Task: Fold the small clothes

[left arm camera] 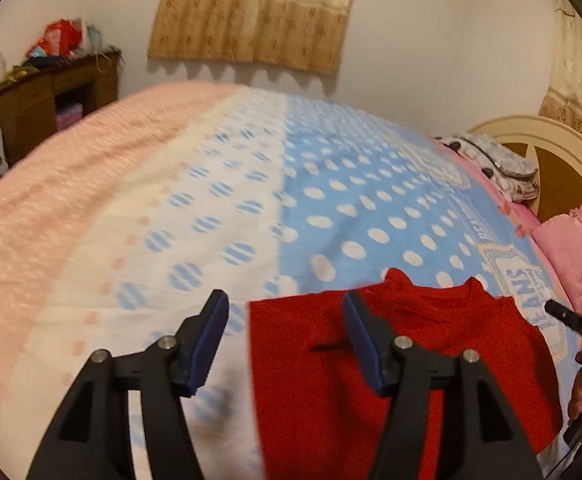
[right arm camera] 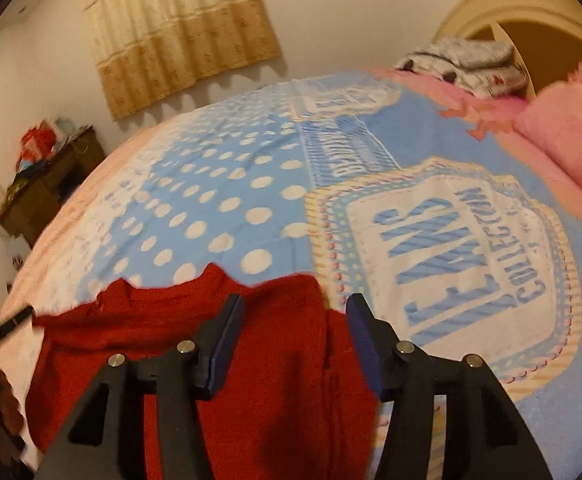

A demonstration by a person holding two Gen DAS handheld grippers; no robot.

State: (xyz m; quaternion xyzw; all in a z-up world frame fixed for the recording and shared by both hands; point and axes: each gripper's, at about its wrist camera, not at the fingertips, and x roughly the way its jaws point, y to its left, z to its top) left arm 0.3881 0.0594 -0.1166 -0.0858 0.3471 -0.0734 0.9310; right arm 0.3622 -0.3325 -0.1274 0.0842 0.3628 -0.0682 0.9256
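Observation:
A small red knitted sweater [left arm camera: 431, 360] lies flat on the bed's blue and white dotted blanket [left arm camera: 331, 184], its collar pointing away from me. My left gripper [left arm camera: 285, 302] is open and empty, held above the sweater's left edge. My right gripper [right arm camera: 295, 304] is open and empty above the right side of the sweater [right arm camera: 251, 340], near its right edge. The right gripper's tip shows at the right edge of the left wrist view [left arm camera: 571, 320].
The blanket has a large printed "JEANS COLLECTION" badge [right arm camera: 451, 252] right of the sweater. Pink pillows [right arm camera: 571, 136] and a folded grey patterned cloth [right arm camera: 463, 60] lie by the cream headboard [left arm camera: 531, 136]. A cluttered brown desk [left arm camera: 51, 96] stands by the far wall.

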